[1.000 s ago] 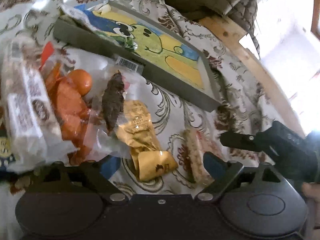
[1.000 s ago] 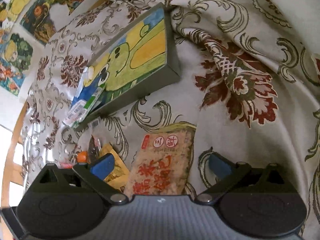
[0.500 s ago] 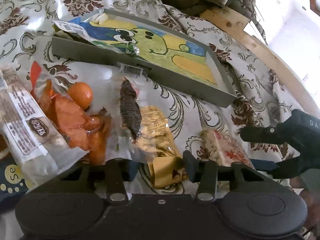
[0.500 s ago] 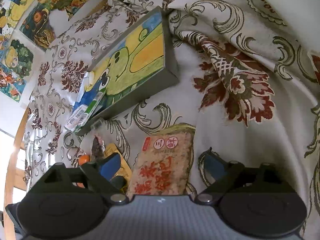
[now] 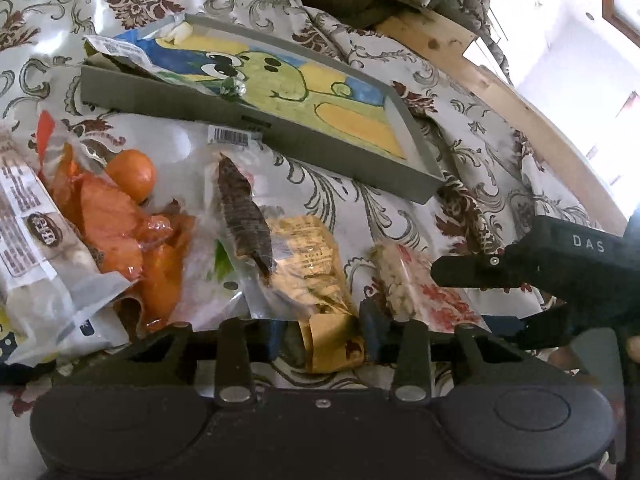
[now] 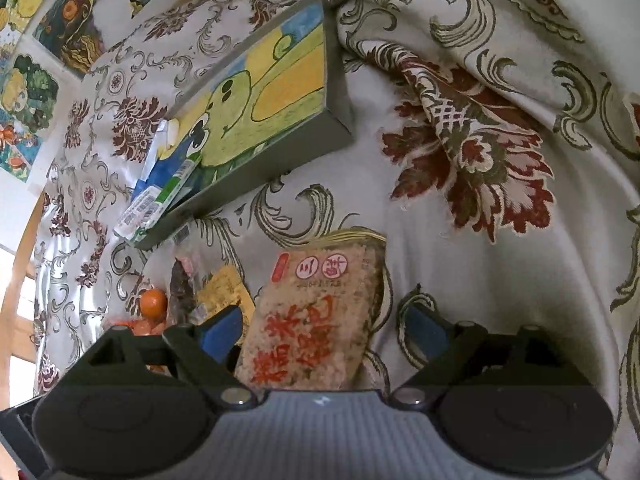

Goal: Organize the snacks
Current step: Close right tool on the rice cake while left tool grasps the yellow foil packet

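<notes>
Two grippers worked low over the floral tablecloth (image 6: 460,240). Our left gripper (image 5: 320,338), at the bottom centre of its view, had its jaws closing, with the blue pads pinching the folded end of the gold snack packet (image 5: 312,272). Left of that packet lay a clear pouch with a dark dried piece (image 5: 246,212), then orange wrappers (image 5: 120,232) with a small orange fruit (image 5: 130,170) above them, and a white printed packet (image 5: 32,232) at the left edge. Our right gripper (image 6: 320,330) had its jaws spread wide on either side of the rice cracker packet with red lettering (image 6: 308,320); the pads stood just beside its edges, and we could not tell whether either touched it. In the left wrist view that gripper showed as a black body at the right edge. A grey tray (image 5: 168,98) with a green cartoon picture lay across the upper middle, and a blue and white wrapper (image 5: 124,50) hung over its left corner.
</notes>
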Available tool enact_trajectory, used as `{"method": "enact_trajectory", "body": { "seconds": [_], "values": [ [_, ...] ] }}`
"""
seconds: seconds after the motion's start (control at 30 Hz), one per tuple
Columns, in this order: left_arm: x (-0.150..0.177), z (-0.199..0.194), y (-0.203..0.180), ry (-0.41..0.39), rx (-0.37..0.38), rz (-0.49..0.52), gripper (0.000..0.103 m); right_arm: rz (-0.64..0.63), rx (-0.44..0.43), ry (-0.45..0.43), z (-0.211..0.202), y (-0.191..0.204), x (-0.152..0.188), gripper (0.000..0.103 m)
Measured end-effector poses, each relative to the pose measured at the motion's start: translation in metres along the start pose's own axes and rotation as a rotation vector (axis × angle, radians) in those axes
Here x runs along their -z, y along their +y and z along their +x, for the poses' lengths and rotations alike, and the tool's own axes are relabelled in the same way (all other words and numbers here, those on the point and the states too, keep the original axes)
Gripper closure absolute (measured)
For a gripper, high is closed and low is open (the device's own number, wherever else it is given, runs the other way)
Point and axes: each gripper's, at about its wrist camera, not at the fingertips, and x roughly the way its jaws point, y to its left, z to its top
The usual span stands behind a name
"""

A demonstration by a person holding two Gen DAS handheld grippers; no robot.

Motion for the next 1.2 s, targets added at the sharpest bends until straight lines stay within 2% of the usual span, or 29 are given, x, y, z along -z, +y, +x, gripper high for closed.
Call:
{"method": "enact_trajectory", "body": {
  "seconds": [0.17,0.33,0.43,0.6,0.77,0.93,1.07,1.2],
  "values": [
    [0.000,0.001,-0.007,0.019,-0.016,0.055,0.060,-0.053,0.012,-0.004,0.004,0.006,0.003,0.003],
    [0.000,-0.002,-0.006,0.050,-0.009,0.034,0.062,-0.166,0.058,-0.006,0.008,0.023,0.012,0.003],
    [0.005,-0.008,-0.011,0.066,-0.029,0.033,0.062,-0.250,0.094,0.000,0.007,0.035,0.021,0.008],
    [0.016,-0.025,-0.016,0.088,-0.089,0.005,0.065,-0.274,0.105,0.014,-0.001,0.042,0.031,0.027],
    [0.028,-0.043,-0.022,0.091,-0.155,0.001,0.065,-0.262,0.092,0.034,-0.011,0.042,0.038,0.031],
    [0.029,-0.041,-0.019,0.091,-0.159,-0.018,0.065,-0.205,0.045,0.058,-0.012,0.036,0.033,0.030],
    [0.029,-0.036,-0.023,0.082,-0.173,0.006,0.065,-0.169,-0.001,0.074,-0.002,0.031,0.028,0.012],
    [0.029,-0.033,-0.025,0.078,-0.180,0.021,0.065,-0.260,0.048,0.070,0.007,0.041,0.032,0.014]
  ]
}}
